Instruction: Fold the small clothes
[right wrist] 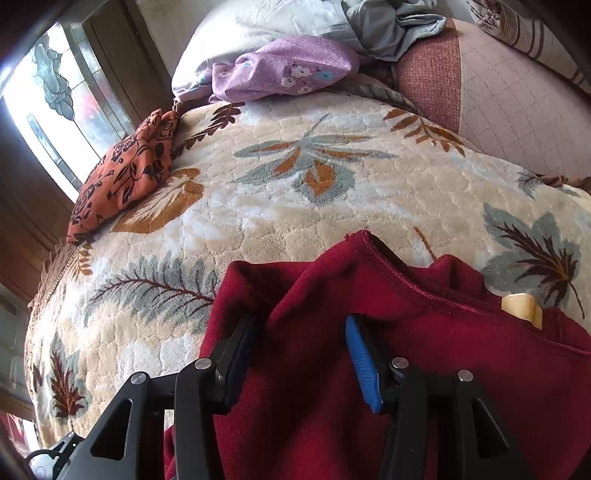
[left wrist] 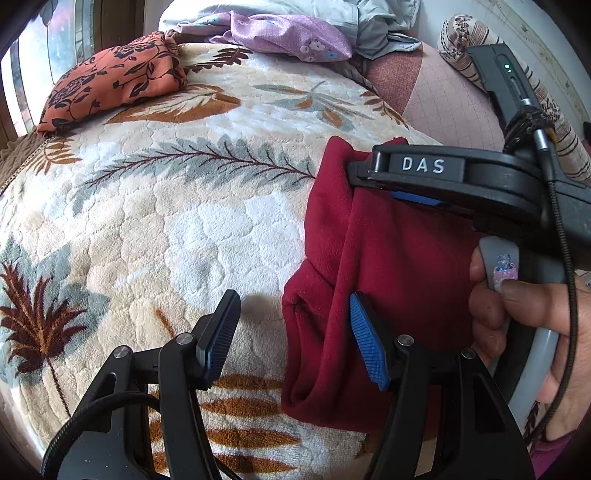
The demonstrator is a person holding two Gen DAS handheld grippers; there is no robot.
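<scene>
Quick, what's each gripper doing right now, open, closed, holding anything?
Left gripper: open, holding nothing, beside the dark red garment.
Right gripper: open over the garment, fingers not pinching it.

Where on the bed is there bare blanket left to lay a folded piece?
Free: the wide stretch of leaf-patterned blanket between the orange floral cloth at the far left and the red garment on the right. Crowded: the far edge, with the purple floral cloth and grey bedding.
</scene>
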